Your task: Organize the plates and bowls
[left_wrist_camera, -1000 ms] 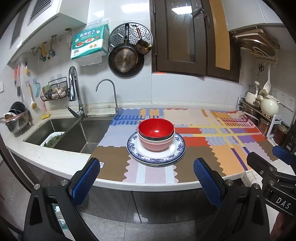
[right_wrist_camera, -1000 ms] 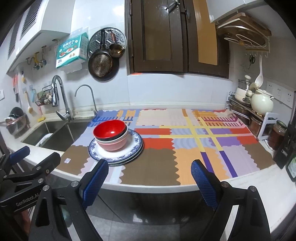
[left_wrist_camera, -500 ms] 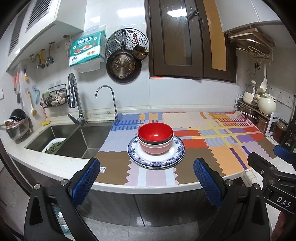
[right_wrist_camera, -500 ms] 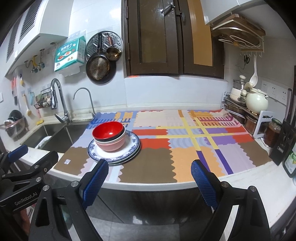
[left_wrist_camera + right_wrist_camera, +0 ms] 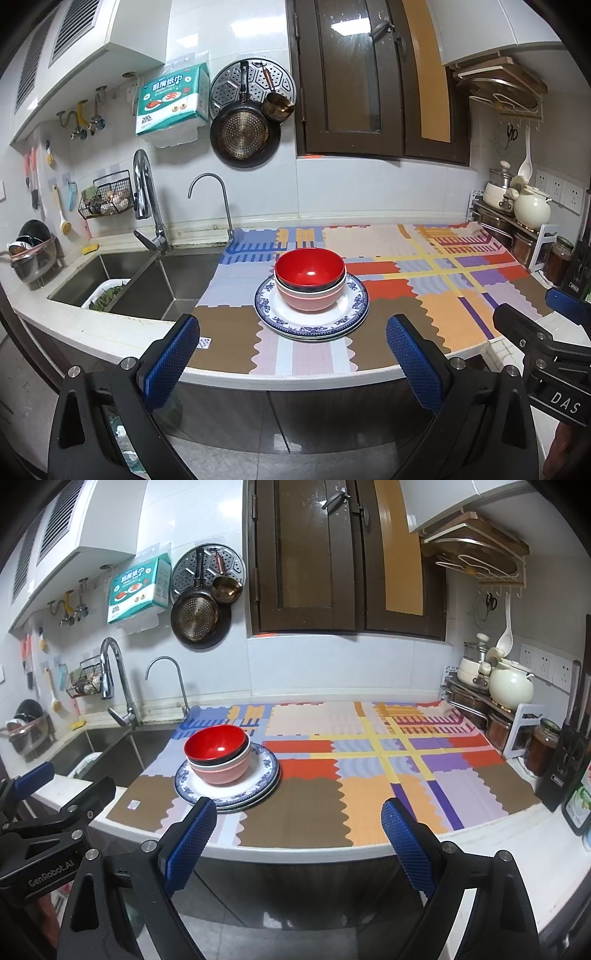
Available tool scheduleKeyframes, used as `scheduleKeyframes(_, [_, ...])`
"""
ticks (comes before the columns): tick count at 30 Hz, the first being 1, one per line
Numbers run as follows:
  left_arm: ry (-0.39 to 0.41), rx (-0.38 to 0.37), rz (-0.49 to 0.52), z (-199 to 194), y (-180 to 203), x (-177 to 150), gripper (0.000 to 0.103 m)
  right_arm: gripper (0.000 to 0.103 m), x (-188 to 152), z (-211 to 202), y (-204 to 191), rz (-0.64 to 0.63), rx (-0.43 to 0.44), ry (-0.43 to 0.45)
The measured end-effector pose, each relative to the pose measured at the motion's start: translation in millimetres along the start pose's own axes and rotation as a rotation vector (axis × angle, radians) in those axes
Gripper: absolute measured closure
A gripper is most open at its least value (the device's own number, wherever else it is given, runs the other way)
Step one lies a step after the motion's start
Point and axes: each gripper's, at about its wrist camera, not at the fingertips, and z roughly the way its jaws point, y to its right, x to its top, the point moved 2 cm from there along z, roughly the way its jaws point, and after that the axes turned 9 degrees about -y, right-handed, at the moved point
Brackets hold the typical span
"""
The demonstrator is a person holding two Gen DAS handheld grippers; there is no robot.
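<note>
**Stack sits dead ahead of the left tongs, off to the side of the right**

Kitchen counter [image 5: 110,332] first: white stone edge, steel sink [image 5: 155,284] on one side, and a patchwork mat of brown, orange, red and lilac blocks [image 5: 436,295] laid over the rest. On that mat, near its sink-side end, stands the task's stack: a glossy red bowl [image 5: 309,266] nested in a pink bowl [image 5: 312,300], both resting on blue-rimmed white plates [image 5: 280,317].

Both tools hang off the counter's front edge, short of the mat. The left tongs [image 5: 291,354] stand wide apart and empty, with the stack centred straight ahead between the blue pads. The right tongs [image 5: 299,843] are likewise wide apart and empty, but from them the stack lies ahead and across toward the left-hand pad [image 5: 188,845].

The bowls and plates are round, so no axis favours either side. My judgement: the left hand is better lined up for a straight reach.
</note>
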Motion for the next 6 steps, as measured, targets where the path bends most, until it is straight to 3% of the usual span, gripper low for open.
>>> scheduleKeyframes(6, [-0.006,-0.001,-0.005,2.2,0.3,0.3,0.000,0.011,1.3,1.8,0.2,-0.002,0.002,-0.007])
